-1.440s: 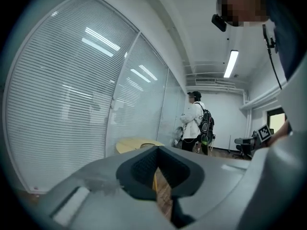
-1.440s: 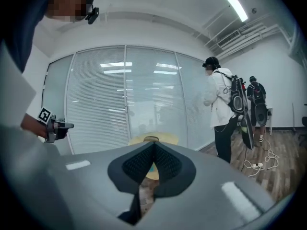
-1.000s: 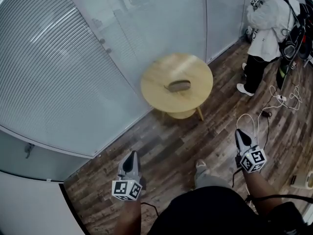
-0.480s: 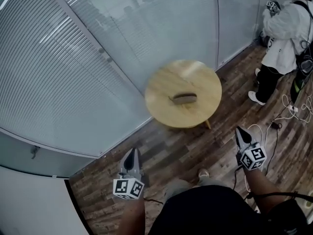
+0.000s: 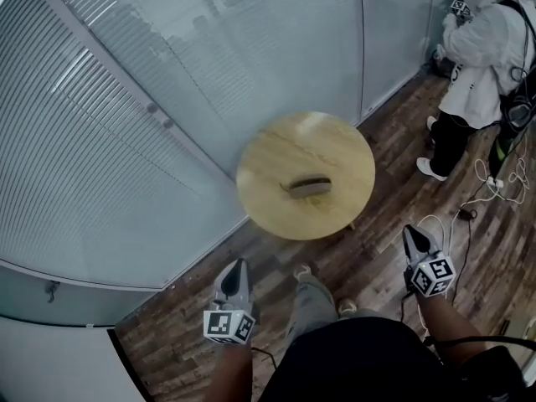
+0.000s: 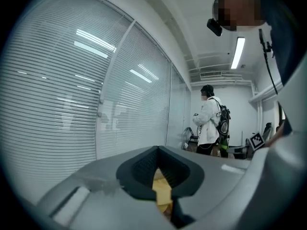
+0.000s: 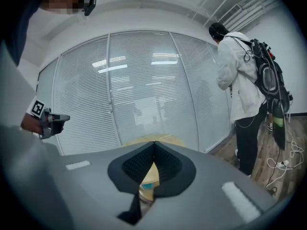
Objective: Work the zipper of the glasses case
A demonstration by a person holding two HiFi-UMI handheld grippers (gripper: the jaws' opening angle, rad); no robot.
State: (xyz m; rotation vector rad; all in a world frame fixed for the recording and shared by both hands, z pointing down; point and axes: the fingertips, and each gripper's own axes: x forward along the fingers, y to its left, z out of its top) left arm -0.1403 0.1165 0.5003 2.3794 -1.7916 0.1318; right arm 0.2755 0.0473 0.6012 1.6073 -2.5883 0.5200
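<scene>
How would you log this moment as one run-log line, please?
phase: pre-contact | left gripper: shut, empty | right gripper: shut, empty | glasses case: on round table, untouched | zipper: too small to tell

Head cam sits up high and looks steeply down, so the round bench (image 5: 335, 153) lands mid-frame a fair way off, with the left gripper (image 5: 238, 266) and right gripper (image 5: 411, 234) along the bottom edge. Each gripper cam rides right behind its own fingers (image 6: 141, 166), looking roughly level toward the blind-covered glass wall (image 6: 72, 104). All three views share that wall and the person (image 7: 240, 80) in white. The right gripper view also catches the bench top.
</scene>
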